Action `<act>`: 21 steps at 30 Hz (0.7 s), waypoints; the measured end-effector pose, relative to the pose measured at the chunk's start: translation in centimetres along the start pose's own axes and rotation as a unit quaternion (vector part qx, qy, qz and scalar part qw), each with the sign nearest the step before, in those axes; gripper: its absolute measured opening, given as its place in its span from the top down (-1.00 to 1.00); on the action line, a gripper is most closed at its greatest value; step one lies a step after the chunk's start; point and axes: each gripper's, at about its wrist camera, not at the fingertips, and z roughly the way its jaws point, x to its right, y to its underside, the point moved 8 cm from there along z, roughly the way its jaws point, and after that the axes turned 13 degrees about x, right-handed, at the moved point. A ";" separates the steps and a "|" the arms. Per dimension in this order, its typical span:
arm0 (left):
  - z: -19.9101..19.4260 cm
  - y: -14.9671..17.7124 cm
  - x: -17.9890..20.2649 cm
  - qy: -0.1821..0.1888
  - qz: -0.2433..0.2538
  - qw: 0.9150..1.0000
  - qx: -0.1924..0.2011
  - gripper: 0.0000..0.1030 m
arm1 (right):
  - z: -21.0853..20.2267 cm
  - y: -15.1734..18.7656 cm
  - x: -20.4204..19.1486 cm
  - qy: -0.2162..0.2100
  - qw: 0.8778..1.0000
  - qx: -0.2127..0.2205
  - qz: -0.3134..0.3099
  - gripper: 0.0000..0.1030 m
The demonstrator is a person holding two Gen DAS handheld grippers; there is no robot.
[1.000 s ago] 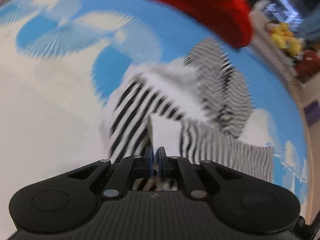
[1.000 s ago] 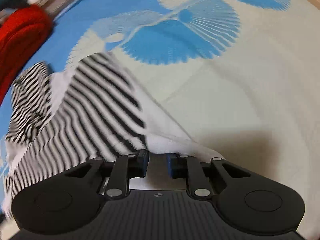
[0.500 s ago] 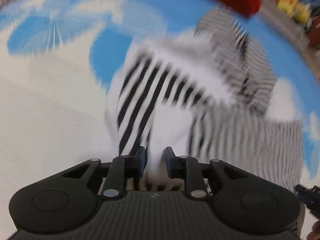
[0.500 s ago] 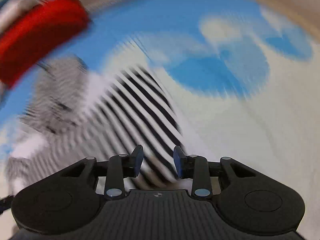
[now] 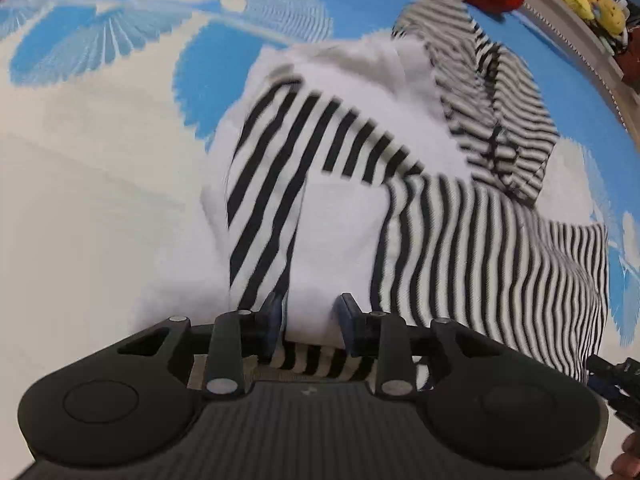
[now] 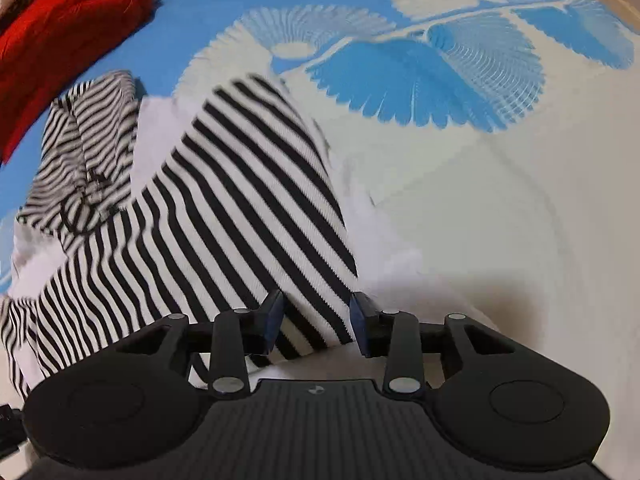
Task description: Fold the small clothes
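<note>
Since a second ago, both tools' jaws have been parted: left tool and right tool now straddle the striped garment, unclamped. It looks light and limp; its hem just ahead is best pinched.

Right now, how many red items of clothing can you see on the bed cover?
1. The red garment lies at the far edge of the blue cover, beyond the striped garment. Its other end is out of frame, so more may be hidden.
</note>
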 end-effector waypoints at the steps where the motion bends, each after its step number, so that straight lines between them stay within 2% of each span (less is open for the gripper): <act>1: -0.7 -0.5 0.5 0.005 0.009 1.000 0.016 0.29 | -0.5 -0.5 -0.3 -0.004 1.000 0.010 -0.004 0.25; 5: -3.7 -2.7 1.9 0.000 0.042 0.996 0.083 -0.18 | -3.0 -2.3 -2.7 -0.014 0.993 0.092 -0.070 0.25; 7: -4.3 -3.2 2.1 -0.013 0.048 0.994 0.095 -0.20 | -3.7 -2.6 -3.8 -0.010 0.989 0.113 -0.099 0.25; 11: -5.1 -3.7 2.5 -0.019 0.054 0.993 0.103 -0.22 | -4.4 -2.4 -6.0 -0.028 0.985 0.121 -0.121 0.25; 13: -5.8 -3.9 2.7 -0.020 0.065 0.992 0.108 -0.29 | -4.7 -2.4 -7.4 -0.038 0.981 0.128 -0.139 0.25; 17: -6.6 -4.6 3.3 -0.021 0.088 0.988 0.125 -0.36 | -5.7 -2.3 -10.1 -0.061 0.971 0.142 -0.184 0.25; 21: -6.5 -4.9 3.7 -0.023 0.088 0.988 0.124 -0.36 | -6.0 -2.4 -11.2 -0.066 0.960 0.153 -0.227 0.25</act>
